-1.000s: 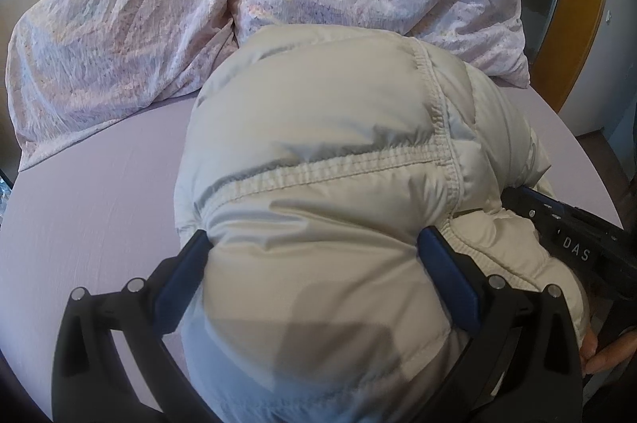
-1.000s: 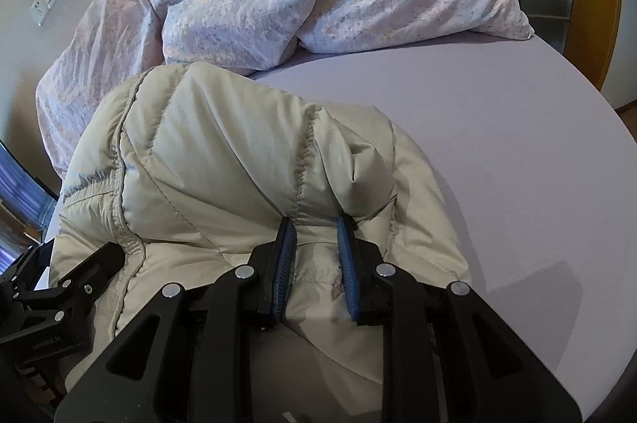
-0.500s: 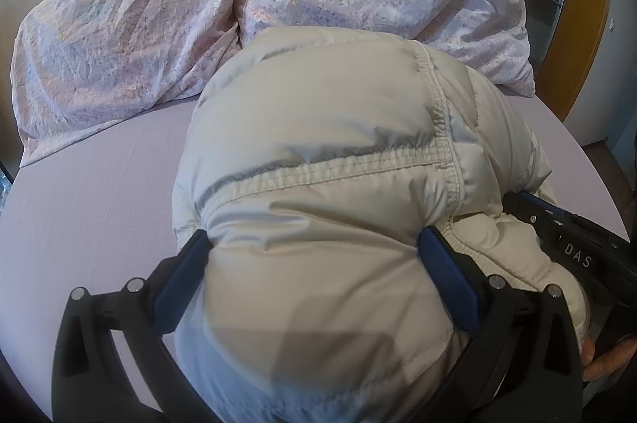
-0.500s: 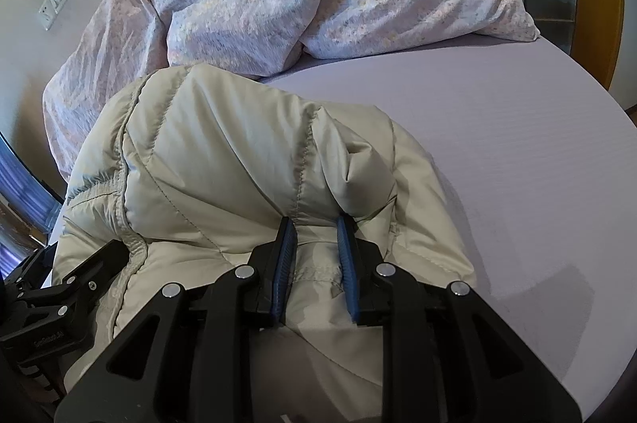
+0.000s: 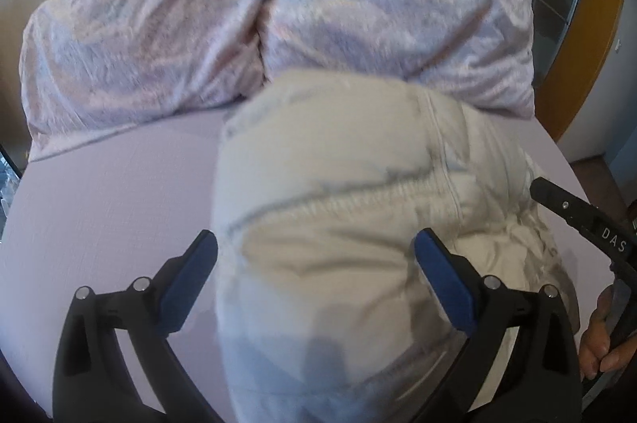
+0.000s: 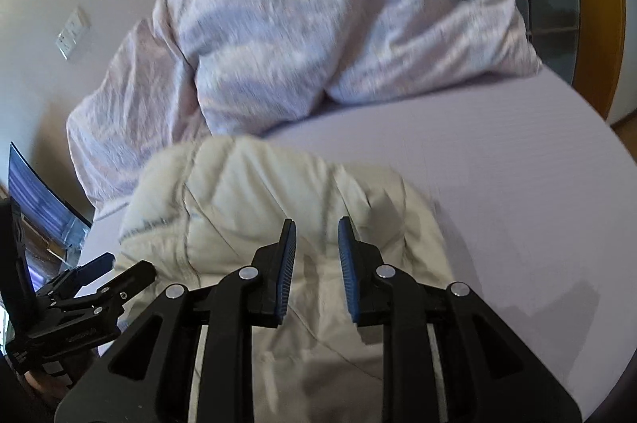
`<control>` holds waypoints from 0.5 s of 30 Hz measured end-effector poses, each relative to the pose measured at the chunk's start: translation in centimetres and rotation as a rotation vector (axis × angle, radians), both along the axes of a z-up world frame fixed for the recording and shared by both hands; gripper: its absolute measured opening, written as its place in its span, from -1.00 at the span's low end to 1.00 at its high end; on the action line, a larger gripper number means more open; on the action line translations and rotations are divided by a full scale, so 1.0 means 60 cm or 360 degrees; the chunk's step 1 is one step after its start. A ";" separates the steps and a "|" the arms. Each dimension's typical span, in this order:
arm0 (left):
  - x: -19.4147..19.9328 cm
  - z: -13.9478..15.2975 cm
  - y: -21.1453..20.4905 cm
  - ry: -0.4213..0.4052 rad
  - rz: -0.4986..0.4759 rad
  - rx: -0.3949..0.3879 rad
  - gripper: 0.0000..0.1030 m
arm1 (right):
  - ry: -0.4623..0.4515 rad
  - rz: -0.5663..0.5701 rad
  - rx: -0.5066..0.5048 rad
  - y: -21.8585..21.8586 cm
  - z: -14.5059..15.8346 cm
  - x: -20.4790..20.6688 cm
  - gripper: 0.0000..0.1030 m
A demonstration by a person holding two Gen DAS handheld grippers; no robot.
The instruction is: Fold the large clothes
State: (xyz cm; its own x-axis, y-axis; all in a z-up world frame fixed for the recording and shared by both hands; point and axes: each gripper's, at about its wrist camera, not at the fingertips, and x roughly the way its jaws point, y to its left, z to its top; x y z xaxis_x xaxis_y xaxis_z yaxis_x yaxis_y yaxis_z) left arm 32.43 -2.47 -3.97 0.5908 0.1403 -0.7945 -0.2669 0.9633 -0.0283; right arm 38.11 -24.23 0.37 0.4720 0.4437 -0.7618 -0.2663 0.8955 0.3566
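Observation:
A cream puffer jacket (image 5: pixel 338 204) lies bundled on the lilac bed sheet (image 5: pixel 99 204). My left gripper (image 5: pixel 314 237) hovers over its near end with the jaws wide. The left pad stands clear of the fabric and the right pad is beside it. In the right wrist view the jacket (image 6: pixel 258 208) lies below my right gripper (image 6: pixel 317 224). Its jaws are a narrow gap apart, and the fabric runs flat beneath them, not pinched. My left gripper (image 6: pixel 127 263) shows at the jacket's left edge. Both views are blurred.
A crumpled pink-lilac duvet (image 5: pixel 278 24) fills the head of the bed behind the jacket. Bare sheet (image 6: pixel 517 184) stretches to the right. A hand (image 5: pixel 597 343) holds the right gripper's handle. A wooden door frame (image 5: pixel 589 24) stands far right and a wall socket (image 6: pixel 73 32) far left.
Both grippers have risen off the jacket, which now looks smaller and lower. The left pads no longer press into its bulge. The pinched-up fold at the right pads has flattened.

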 end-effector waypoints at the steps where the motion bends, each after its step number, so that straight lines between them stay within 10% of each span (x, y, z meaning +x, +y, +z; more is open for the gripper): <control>1: 0.004 0.004 0.007 -0.0004 0.0014 0.0003 0.92 | 0.0007 -0.0006 -0.0019 0.002 -0.002 0.003 -0.57; 15: 0.032 -0.039 0.014 0.0032 0.0025 -0.0089 0.97 | 0.0123 -0.0019 -0.0103 0.003 -0.078 0.006 -0.57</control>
